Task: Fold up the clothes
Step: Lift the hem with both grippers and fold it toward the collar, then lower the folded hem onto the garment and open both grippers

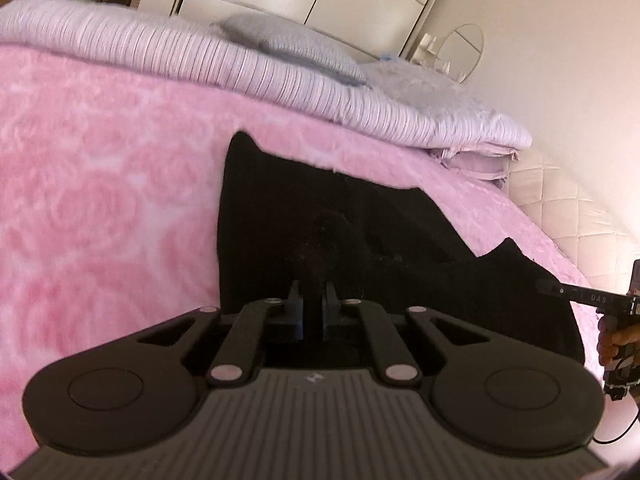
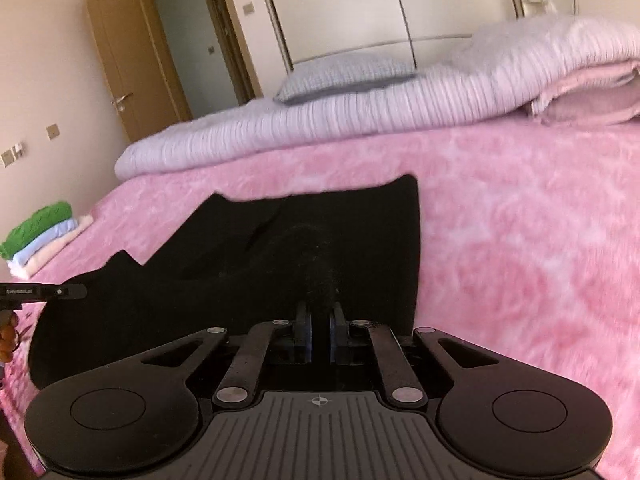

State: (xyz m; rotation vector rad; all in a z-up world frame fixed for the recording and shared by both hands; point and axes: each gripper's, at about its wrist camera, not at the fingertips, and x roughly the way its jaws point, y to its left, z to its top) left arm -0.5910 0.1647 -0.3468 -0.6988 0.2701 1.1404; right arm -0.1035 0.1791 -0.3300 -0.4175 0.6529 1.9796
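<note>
Black knit garment spread on a pink plush bed blanket, gripped at two near-edge points.

Left gripper (image 1: pixel 313 294) and right gripper (image 2: pixel 320 314) each show jaws nearly closed on the black garment (image 1: pixel 360 240); cloth extends straight ahead of both, long axis running between them, neither arm nearer.

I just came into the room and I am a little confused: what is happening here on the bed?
A person is folding a black garment spread on the pink blanket. Each hand holds a gripping tool: the left tool and the right tool are both closed on the garment's near edge. A stack of folded clothes already sits at the far corner.
</note>
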